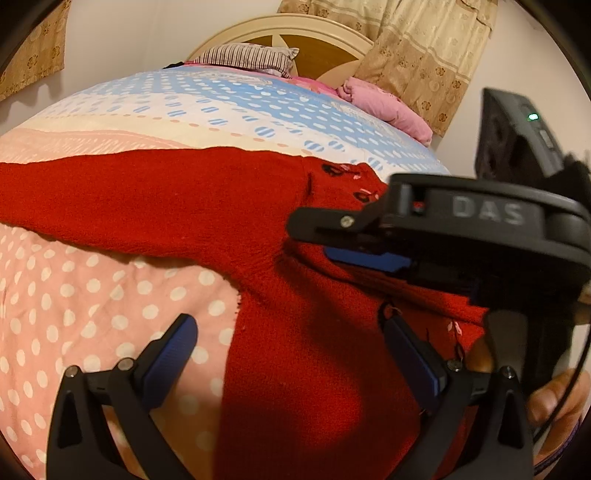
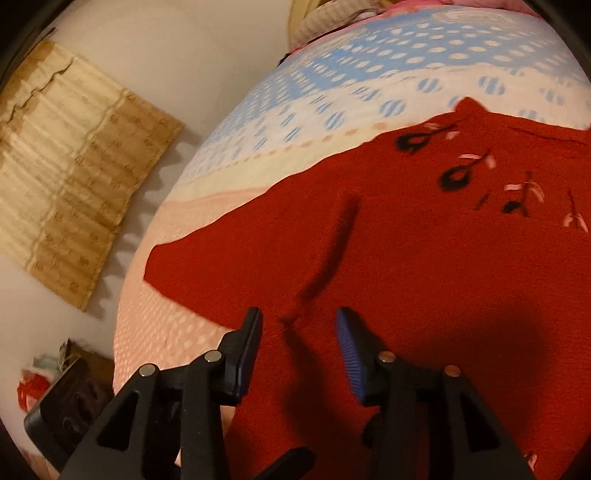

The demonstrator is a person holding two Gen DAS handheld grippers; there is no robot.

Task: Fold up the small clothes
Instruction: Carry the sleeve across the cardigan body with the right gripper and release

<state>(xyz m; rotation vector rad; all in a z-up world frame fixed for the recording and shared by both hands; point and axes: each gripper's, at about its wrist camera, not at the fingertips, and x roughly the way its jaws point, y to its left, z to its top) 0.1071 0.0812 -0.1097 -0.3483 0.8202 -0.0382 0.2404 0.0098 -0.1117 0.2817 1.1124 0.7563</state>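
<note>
curtain: tan patterned curtain [image 2: 74,177] on the wall, far left of the right wrist view, off the bed
bed: dotted sheet [image 1: 74,314], pink at the near end, white and blue bands further up; carries the sweater
sleeve: one red sleeve [image 1: 110,199] stretched flat toward the left edge of the left wrist view, lying on the sheet
left gripper: left gripper [image 1: 291,354], fingers spread wide, released; left finger [image 1: 170,354] over pink sheet, right finger over red knit, nothing between them
sweater: red knit sweater [image 1: 314,332] flat on the bed, dark and pink flower stitching [image 2: 458,177] near the neck
right gripper: right gripper [image 2: 299,350], fingers parted, not clamped; red knit lies in the gap, a raised fold [image 2: 340,243] just ahead; whether the tips touch the cloth, cannot tell
pillows: striped pillow [image 1: 247,57] and pink bundle [image 1: 384,107] at the headboard [image 1: 295,29], well apart from the sweater
hand: person's hand [image 1: 554,402] at the right edge, on the right gripper's handle
</note>
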